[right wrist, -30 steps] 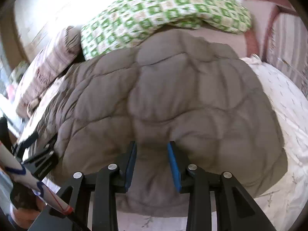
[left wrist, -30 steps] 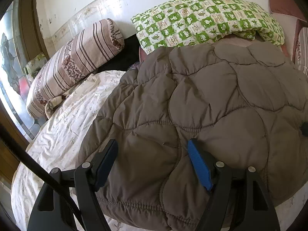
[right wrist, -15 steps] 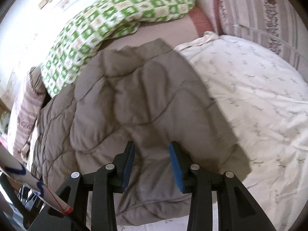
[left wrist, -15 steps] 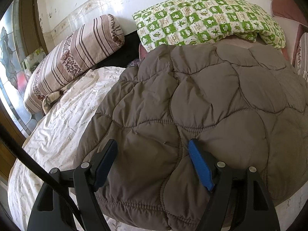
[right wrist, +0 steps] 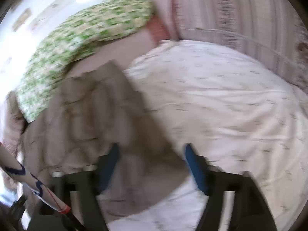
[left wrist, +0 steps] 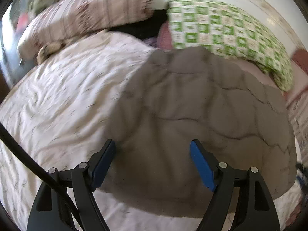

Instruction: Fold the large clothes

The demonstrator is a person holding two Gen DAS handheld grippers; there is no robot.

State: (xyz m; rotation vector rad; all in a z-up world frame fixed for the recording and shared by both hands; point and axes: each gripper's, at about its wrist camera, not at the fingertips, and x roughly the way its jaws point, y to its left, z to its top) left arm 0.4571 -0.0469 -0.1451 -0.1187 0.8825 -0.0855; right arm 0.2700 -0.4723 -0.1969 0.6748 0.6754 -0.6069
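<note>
A brown quilted jacket (left wrist: pixel 192 127) lies spread flat on the bed (left wrist: pixel 63 104), over its pale printed sheet, reaching from the near edge toward the head end, where its far edge touches a green checked pillow (left wrist: pixel 227 32). A striped bolster (left wrist: pixel 90 13) lies at the bed's far left corner. The left gripper (left wrist: pixel 153 155) hangs above the jacket's near left part, jaws spread wide and empty. The right gripper (right wrist: pixel 151 159) hangs over the jacket's near right edge, jaws likewise spread, though that view is blurred.
</note>
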